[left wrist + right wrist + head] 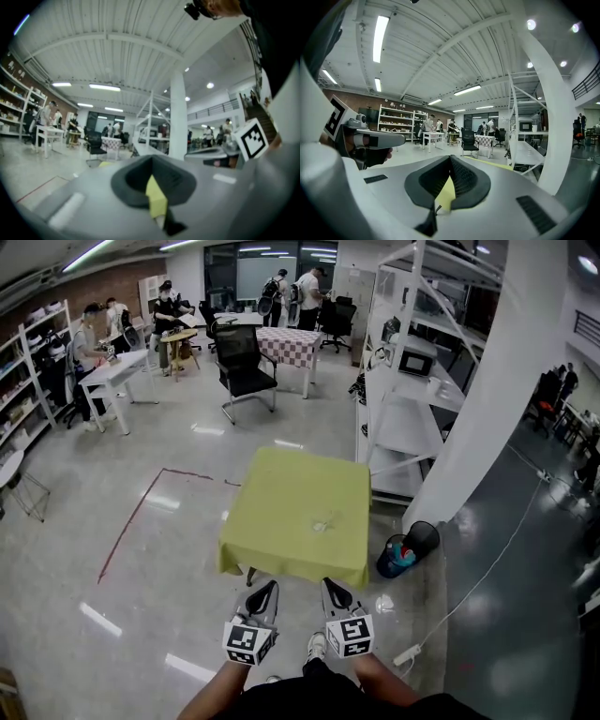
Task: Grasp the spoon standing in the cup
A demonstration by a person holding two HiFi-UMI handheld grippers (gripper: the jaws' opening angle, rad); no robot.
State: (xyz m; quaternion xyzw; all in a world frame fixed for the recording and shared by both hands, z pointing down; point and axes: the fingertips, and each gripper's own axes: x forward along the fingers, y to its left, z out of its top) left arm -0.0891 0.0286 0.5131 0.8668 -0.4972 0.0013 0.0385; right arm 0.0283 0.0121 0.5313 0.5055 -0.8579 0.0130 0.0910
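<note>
The cup (323, 521) shows only in the head view, as a small pale, glassy smudge on the yellow-green cloth of the worktop (281, 488), right of centre and toward the near edge. It is too small and faint for the spoon to be told apart from it. In both gripper views each gripper's own grey body blocks nearly all of the worktop. Only a sliver of the yellow cloth shows through the notch behind the dark pads, and neither cup nor spoon can be made out there.

The person's hands are hidden behind the marker cubes, and only the forearms show, cut off by the bottom edge of the head view. The left gripper (270, 585) and the right gripper (328, 583) are held side by side, close together and roughly level. Both point at the near edge of the worktop and stop just short of it, over the floor and well apart from the cup.

The left gripper (152, 158) has its jaws together at the tip with nothing between them. The right gripper (450, 157) likewise has its jaws closed on nothing.
</note>
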